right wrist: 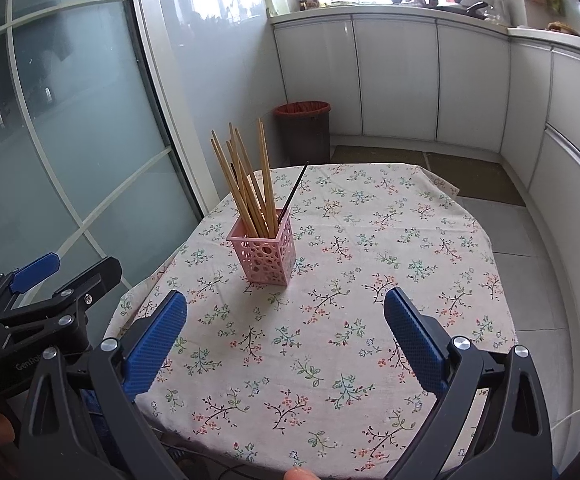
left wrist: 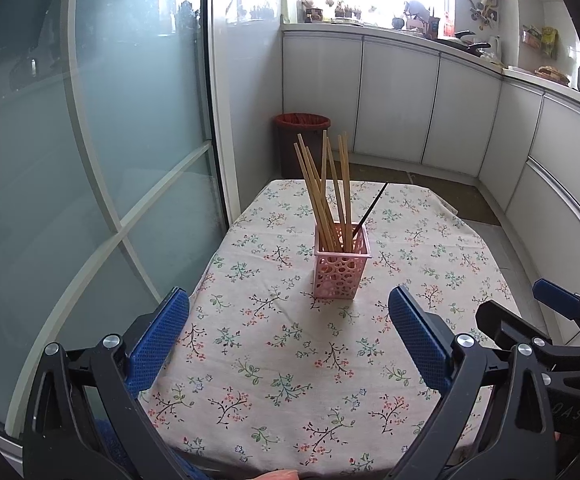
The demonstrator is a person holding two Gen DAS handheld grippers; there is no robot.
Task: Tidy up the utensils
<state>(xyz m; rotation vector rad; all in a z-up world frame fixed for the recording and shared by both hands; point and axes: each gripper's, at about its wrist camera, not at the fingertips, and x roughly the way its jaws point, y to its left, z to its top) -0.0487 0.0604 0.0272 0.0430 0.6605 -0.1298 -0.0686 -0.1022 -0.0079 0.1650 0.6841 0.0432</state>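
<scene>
A pink perforated utensil holder [left wrist: 341, 268] stands upright on the floral tablecloth [left wrist: 290, 360]. It also shows in the right wrist view [right wrist: 264, 254]. Several wooden chopsticks [left wrist: 326, 192] and one thin black chopstick [left wrist: 372, 208] stand in it, leaning; they also show in the right wrist view, wooden [right wrist: 250, 184] and black [right wrist: 294, 192]. My left gripper [left wrist: 290, 308] is open and empty, short of the holder. My right gripper [right wrist: 286, 308] is open and empty, near and right of the holder. The right gripper shows at the left view's right edge [left wrist: 558, 304], the left gripper at the right view's left edge [right wrist: 36, 268].
A frosted glass sliding door [left wrist: 90, 160] runs along the table's left side. A dark bin with a red liner [left wrist: 302, 136] stands beyond the table's far edge. White cabinets [left wrist: 410, 96] with a cluttered counter line the back and right walls.
</scene>
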